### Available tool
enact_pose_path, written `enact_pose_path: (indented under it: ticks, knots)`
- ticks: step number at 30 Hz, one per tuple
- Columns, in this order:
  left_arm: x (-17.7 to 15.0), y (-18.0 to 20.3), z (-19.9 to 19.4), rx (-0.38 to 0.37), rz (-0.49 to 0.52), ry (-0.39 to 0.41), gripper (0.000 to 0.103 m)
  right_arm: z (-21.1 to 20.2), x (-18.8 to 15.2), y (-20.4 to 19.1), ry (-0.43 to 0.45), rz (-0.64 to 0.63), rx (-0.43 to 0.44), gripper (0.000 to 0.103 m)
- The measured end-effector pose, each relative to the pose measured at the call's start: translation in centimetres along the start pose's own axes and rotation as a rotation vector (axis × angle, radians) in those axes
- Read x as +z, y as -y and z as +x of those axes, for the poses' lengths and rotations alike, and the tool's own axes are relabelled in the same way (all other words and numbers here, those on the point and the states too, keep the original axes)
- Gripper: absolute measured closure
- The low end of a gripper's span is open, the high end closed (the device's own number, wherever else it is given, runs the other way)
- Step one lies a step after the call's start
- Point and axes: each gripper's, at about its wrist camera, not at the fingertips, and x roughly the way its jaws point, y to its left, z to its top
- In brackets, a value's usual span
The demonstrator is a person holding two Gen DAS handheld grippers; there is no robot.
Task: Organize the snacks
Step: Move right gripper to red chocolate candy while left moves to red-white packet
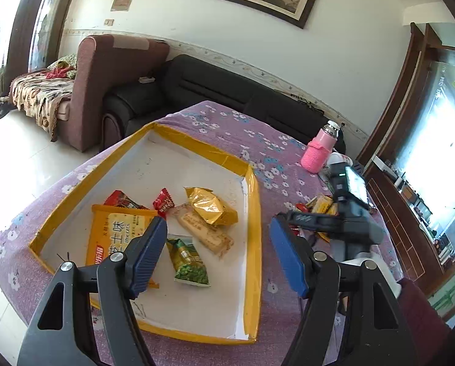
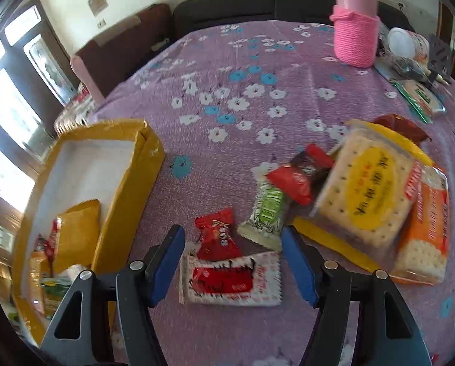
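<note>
Both grippers hang over the snacks, fingers wide and holding nothing.
The right gripper hovers above a red-and-white packet on the counter; the left gripper hovers above the yellow-rimmed tray of snacks; a pink bottle stands beyond.

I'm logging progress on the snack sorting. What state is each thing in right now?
Left gripper: jaws open, empty, above the box.
Right gripper: jaws open, empty, over the loose snacks.
Yellow box: open-topped, partly filled.
Green pea packet: sealed, lying in the box.
Red-and-white packet: sealed, flat on the tablecloth.
Pink bottle: upright, capped.
</note>
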Motion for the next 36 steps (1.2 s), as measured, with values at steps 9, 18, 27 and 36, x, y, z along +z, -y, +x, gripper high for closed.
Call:
enact_pose_path:
  ticks: [9, 18, 27, 36]
  knots:
    - [-1.2, 0.8, 0.2, -0.038, -0.001, -0.050, 0.033, -2.5, -5.3, -1.7, -0.055, -0.186, -0.042, 0.079]
    - [-3.6, 4.9, 0.7, -0.141, 0.081, -0.162, 0.033, -12.3, -11.2, 9.0, 0.030, 0.086, 0.236, 0.045]
    - [-6.7, 9.6, 2.6, -0.192, 0.166, -0.271, 0.033, -12.8, -16.9, 18.3, -0.019, 0.294, 0.151, 0.044]
    - [-8.1, 11.8, 4.0, -0.177, 0.242, -0.338, 0.033, -9.1, -11.9, 15.2, 0.019, 0.198, 0.069, 0.044]
